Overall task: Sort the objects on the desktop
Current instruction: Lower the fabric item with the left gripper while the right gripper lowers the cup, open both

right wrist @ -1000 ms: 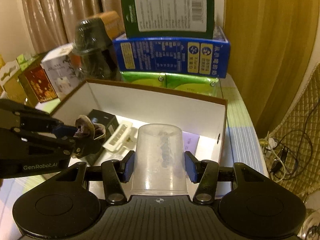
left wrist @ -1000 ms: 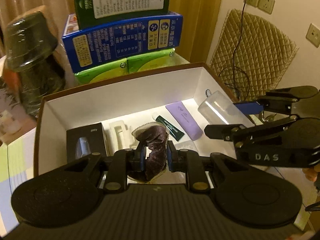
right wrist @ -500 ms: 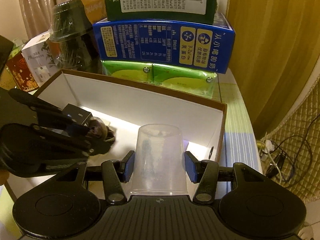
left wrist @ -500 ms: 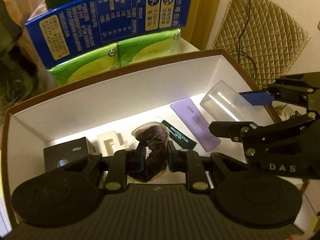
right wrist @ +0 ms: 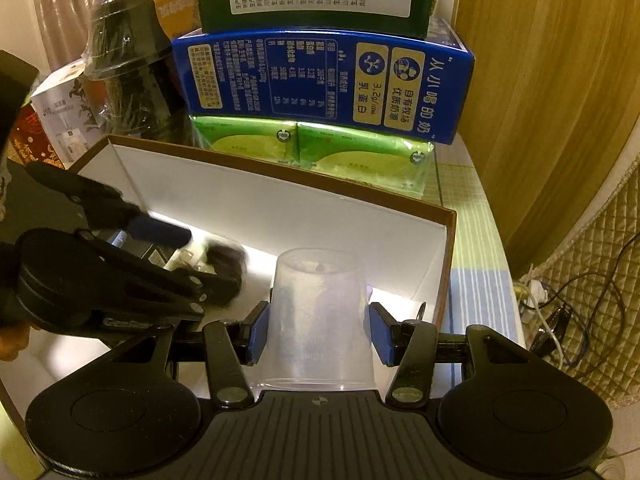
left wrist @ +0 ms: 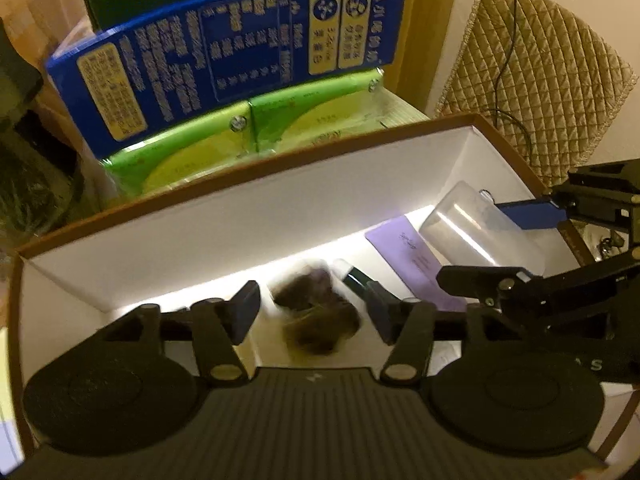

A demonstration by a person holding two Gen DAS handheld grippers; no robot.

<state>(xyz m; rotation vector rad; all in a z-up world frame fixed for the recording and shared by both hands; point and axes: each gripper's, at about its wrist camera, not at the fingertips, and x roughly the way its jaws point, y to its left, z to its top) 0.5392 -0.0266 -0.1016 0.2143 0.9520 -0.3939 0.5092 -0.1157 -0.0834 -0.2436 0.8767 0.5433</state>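
Jaws of the left gripper [left wrist: 310,312] stand spread, and the dark fabric-filled packet [left wrist: 316,316] sits blurred between them, clear of both pads, low inside the white storage box [left wrist: 240,216]; whether it has landed on the box floor I cannot tell. The right gripper [right wrist: 318,330] pinches the clear plastic cup [right wrist: 318,316], upside down with its long axis running away from the gripper, over the box's right end. Judging by that, the cup is next to go down, and the right hand alone is placed for it. On the box floor below it lie a lilac card [left wrist: 412,260] and a dark green tube [left wrist: 354,280]. Behind the box stands a blue milk carton [right wrist: 320,80].
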